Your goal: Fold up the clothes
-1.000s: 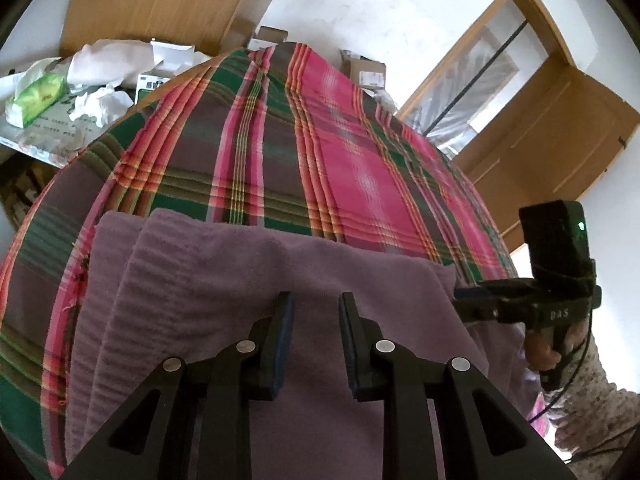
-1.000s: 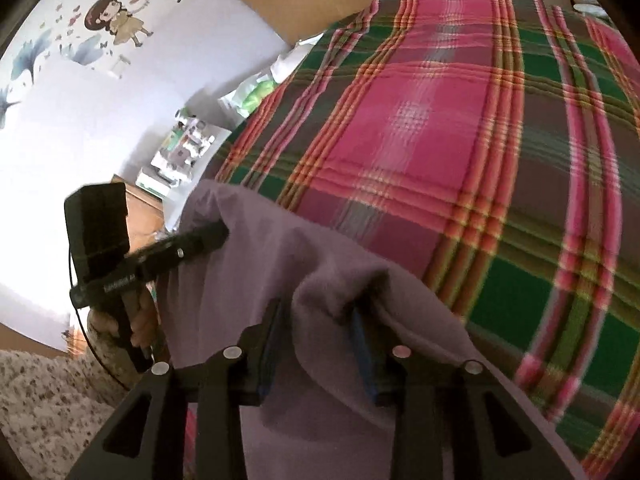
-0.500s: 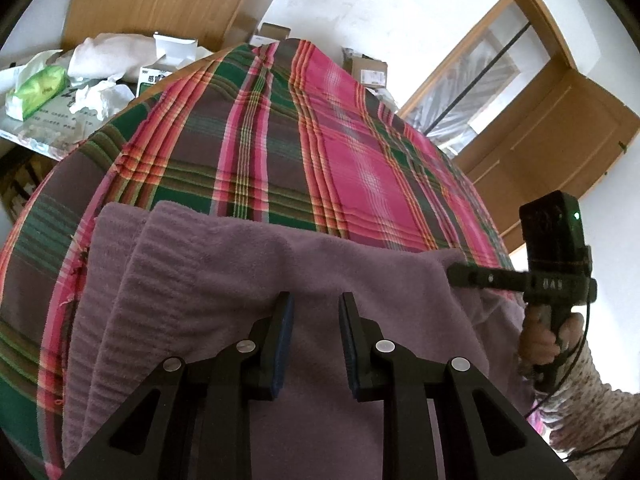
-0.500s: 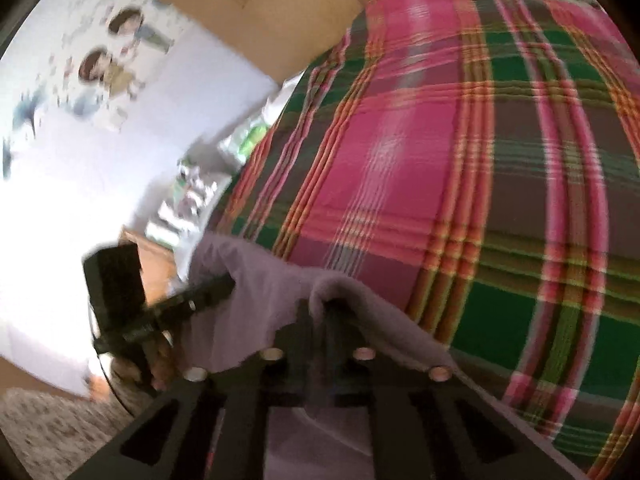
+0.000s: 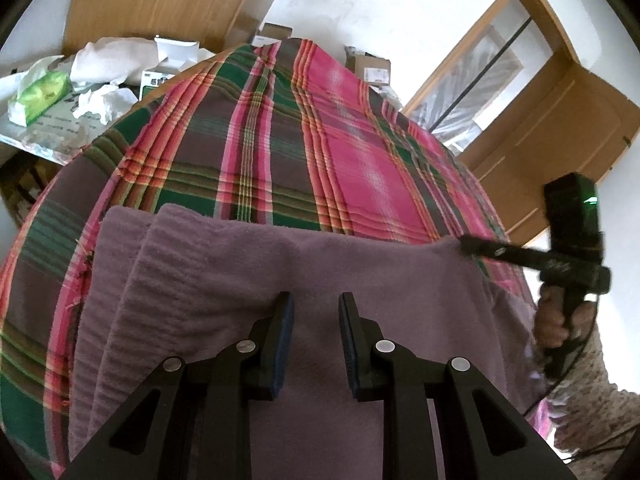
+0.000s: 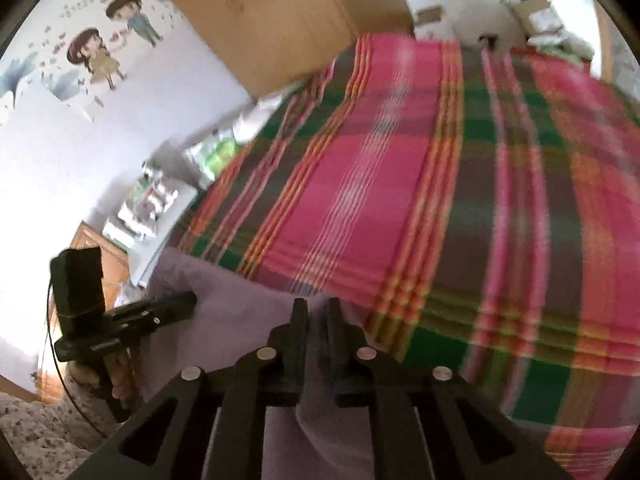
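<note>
A purple knit garment lies across the near part of a plaid bedspread, its ribbed edge to the left. My left gripper hovers open over the garment's middle, nothing between its fingers. In the left wrist view my right gripper comes in from the right, held by a hand, and pinches the garment's far right corner. In the blurred right wrist view my right gripper is shut on a fold of the purple garment. My left gripper shows at the left over the cloth.
A cluttered side table with a green tissue pack, papers and boxes stands left of the bed. Cardboard boxes sit past the bed's far end. A wooden door is at the right. The plaid bedspread stretches ahead.
My right gripper went from open around a fold to shut on it, then carried the garment's right corner farther up the bed. My left gripper stayed open over the cloth.
</note>
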Demonstrator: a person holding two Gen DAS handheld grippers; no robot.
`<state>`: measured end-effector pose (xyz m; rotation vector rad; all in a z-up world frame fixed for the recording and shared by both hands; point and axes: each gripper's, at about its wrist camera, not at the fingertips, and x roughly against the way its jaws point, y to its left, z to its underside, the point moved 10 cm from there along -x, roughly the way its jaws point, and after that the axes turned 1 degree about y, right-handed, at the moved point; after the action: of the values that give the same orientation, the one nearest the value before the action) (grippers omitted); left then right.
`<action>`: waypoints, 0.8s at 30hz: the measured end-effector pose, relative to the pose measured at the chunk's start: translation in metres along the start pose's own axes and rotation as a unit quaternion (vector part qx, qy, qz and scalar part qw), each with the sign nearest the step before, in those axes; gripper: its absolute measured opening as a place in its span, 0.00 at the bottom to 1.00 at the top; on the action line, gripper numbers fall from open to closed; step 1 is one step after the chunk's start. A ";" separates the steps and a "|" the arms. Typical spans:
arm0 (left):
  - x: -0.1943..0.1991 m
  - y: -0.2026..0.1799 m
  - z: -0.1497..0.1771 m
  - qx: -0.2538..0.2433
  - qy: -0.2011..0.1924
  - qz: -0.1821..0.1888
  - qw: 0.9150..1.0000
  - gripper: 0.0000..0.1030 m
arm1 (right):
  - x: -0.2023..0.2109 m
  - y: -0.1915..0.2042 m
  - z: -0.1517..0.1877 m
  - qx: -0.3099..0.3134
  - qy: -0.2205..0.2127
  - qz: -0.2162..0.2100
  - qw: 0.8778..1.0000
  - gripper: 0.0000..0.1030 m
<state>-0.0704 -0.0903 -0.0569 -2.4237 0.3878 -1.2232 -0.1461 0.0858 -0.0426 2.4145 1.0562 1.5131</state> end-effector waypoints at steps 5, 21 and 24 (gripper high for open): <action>0.003 -0.015 -0.012 -0.025 -0.008 0.010 1.000 0.23 | 0.034 -0.027 0.020 0.023 -0.003 0.054 0.998 0.22; -0.063 -0.102 -0.022 -0.140 0.056 0.034 0.988 0.23 | 0.069 -0.048 0.057 0.074 -0.018 0.119 0.990 0.05; -0.072 -0.096 -0.022 -0.129 0.061 0.028 0.989 0.23 | 0.075 -0.059 0.059 0.046 -0.028 0.132 0.990 0.05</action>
<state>-0.1237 0.0191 -0.0506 -2.5365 0.6844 -1.3746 -0.1074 0.1911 -0.0403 2.7361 0.8385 1.4868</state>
